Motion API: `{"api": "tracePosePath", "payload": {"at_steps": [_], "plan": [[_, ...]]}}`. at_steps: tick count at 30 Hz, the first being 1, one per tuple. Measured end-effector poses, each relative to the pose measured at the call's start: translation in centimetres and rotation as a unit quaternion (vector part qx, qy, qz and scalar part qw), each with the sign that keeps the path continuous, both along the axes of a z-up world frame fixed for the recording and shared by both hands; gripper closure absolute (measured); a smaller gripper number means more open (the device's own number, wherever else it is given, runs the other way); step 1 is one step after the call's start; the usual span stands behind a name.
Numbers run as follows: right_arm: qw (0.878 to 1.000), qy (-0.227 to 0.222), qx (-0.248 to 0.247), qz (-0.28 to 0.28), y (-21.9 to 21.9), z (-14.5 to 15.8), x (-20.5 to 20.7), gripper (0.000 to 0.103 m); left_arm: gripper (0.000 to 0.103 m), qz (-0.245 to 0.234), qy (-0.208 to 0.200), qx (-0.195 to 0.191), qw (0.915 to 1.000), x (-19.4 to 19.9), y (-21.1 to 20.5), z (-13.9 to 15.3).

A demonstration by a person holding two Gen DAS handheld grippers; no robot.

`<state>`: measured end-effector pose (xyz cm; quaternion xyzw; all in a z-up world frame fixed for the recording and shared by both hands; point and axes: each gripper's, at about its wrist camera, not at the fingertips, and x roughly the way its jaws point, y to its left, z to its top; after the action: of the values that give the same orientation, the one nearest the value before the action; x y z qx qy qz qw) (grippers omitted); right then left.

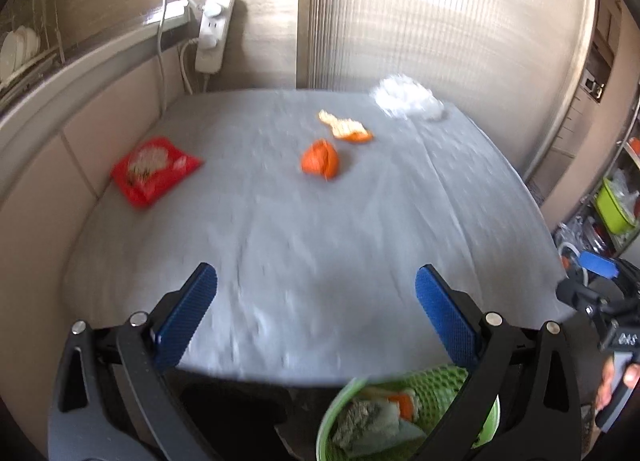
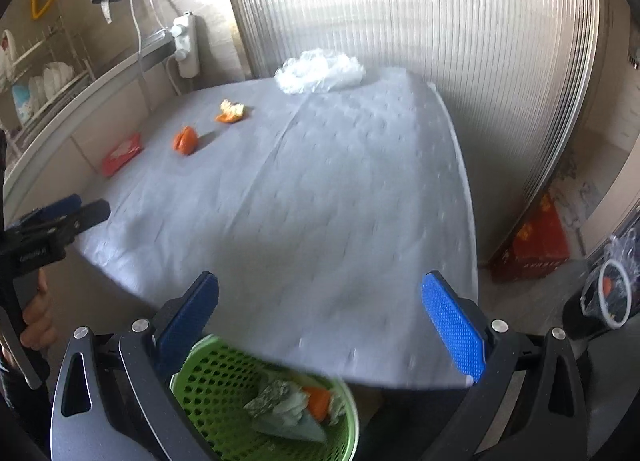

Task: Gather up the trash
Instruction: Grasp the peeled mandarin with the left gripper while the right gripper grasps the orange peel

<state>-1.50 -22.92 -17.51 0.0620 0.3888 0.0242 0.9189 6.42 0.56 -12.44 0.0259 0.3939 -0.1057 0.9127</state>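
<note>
Both claws, left (image 1: 316, 297) and right (image 2: 320, 301), are spread wide and hold nothing, poised over the near edge of the bench (image 1: 320, 229), above the green basket (image 2: 212, 377) of collected scraps. The round orange peel (image 1: 320, 162) seems the easiest next pick: straddle it and close gently, leaving the red packet (image 1: 154, 169) and clear plastic (image 1: 408, 101) for later

Green perforated basket (image 2: 224, 385) sits below the table's near edge, holding crumpled paper and an orange scrap. On the table: red snack packet (image 1: 154, 171) flat at the left, orange peel piece (image 1: 320, 161) mid-table, a paler peel (image 1: 346, 128) just behind it, crumpled clear plastic (image 1: 408, 99) at the far edge.
</note>
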Motion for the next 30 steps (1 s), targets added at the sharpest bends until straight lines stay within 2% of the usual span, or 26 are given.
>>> {"api": "tracePosePath", "payload": {"at_steps": [6,14,18,24,29,30], "plan": [[1.0,-0.025,-0.009,-0.003,0.1,1.2,3.1,0.002,0.008,0.007,-0.01,0.019,0.9997,4.9,-2.2,0.0],[1.0,-0.03,-0.005,0.005,0.2,1.3,6.2,0.002,0.008,0.043,0.003,0.011,0.999,10.2,-3.6,-1.3],[1.0,-0.03,-0.001,0.009,0.2,1.1,7.3,0.002,0.013,0.056,0.013,0.003,0.9983,11.3,-3.6,-2.1],[1.0,-0.025,0.012,0.009,0.1,0.7,8.4,0.002,0.036,0.067,0.035,0.008,0.9971,12.4,-3.9,-3.3],[1.0,-0.024,0.016,0.013,0.2,0.5,8.9,0.002,0.069,0.068,0.052,-0.003,0.9963,12.9,-4.1,-4.1],[1.0,-0.023,0.017,0.014,0.3,0.4,8.9,0.002,0.071,0.067,0.051,-0.004,0.9964,13.0,-4.0,-4.1]]}}
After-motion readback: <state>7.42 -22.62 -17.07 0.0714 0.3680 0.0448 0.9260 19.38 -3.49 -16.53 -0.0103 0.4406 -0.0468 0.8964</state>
